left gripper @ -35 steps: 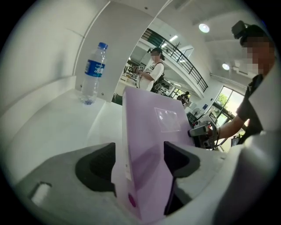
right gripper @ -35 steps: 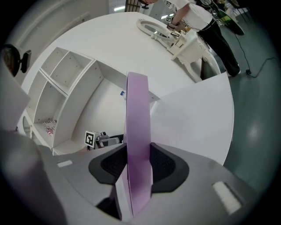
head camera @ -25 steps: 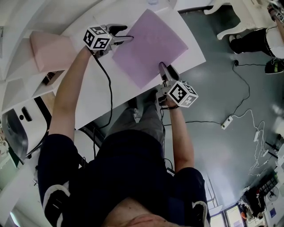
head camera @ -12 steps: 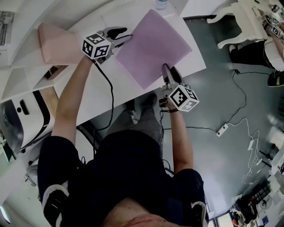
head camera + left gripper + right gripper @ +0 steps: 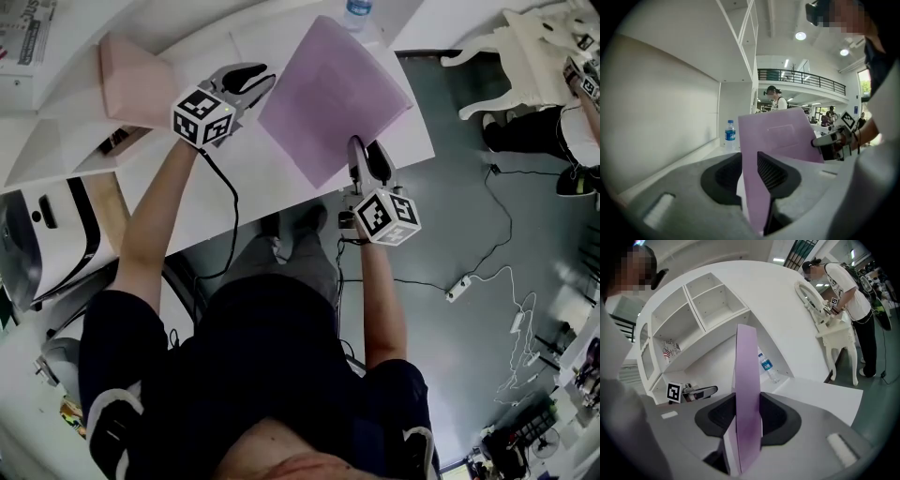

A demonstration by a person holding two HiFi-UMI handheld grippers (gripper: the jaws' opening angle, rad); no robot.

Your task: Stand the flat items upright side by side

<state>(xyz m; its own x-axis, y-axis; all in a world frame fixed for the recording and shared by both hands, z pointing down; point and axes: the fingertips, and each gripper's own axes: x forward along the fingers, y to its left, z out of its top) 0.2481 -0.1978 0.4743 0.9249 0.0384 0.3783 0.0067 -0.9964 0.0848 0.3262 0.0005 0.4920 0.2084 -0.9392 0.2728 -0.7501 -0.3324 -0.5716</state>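
A purple folder (image 5: 333, 98) is held tilted up over the white table (image 5: 225, 178) by both grippers. My left gripper (image 5: 255, 79) is at its left corner; its jaws have just been closing, and both pads now press the sheet (image 5: 780, 138). At the folder's near edge my right gripper (image 5: 362, 157) is shut on it, and the right gripper view shows the folder edge-on (image 5: 746, 380) between the pads. A pink flat item (image 5: 136, 80) leans at the table's far left by the shelf. Each gripper view shows the other gripper, the right (image 5: 832, 140) and the left (image 5: 701, 391).
A water bottle (image 5: 356, 9) stands at the table's back, beyond the folder. White shelf compartments (image 5: 708, 301) rise behind the table. To the right is open floor with cables and a power strip (image 5: 457, 289). A person (image 5: 839, 282) stands by a white chair.
Both grippers have risen and the purple folder has come up off the table with them. The left jaws, open beside its corner before, now clamp it.
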